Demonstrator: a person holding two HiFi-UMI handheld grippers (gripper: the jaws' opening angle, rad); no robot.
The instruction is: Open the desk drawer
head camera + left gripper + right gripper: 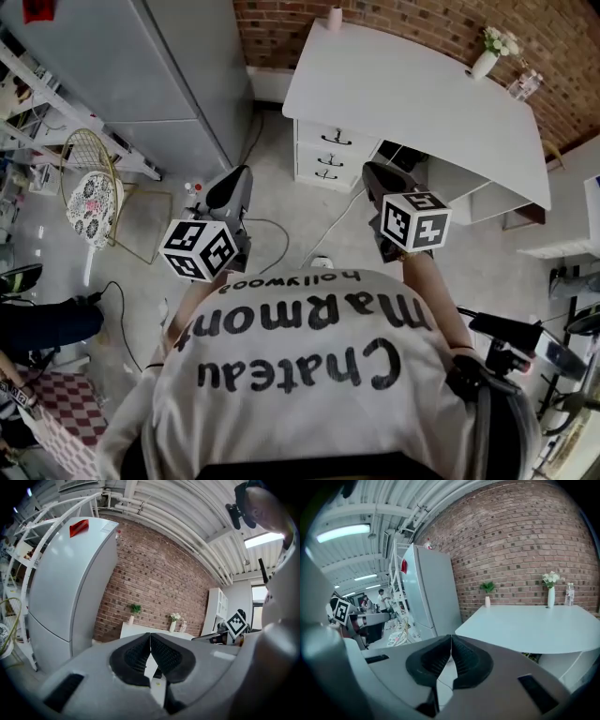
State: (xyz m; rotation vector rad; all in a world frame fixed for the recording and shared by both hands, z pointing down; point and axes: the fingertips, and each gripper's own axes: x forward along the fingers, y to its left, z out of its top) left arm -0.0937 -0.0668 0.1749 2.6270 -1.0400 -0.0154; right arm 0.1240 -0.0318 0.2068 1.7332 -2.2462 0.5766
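At my 10 o'clock stands the grey fridge [178, 84]. A little right of it, the left gripper [242, 176] hangs over the floor. It is clenched, the jaws pressed together with nothing between them. At 12 o'clock is the desk drawer [335, 140], closed, under the left end of the white desk [403, 94] and apart from both grippers. At 1 o'clock the right gripper [371, 172] is also clenched and empty. A vase [485, 63] stands at the desk's far right.
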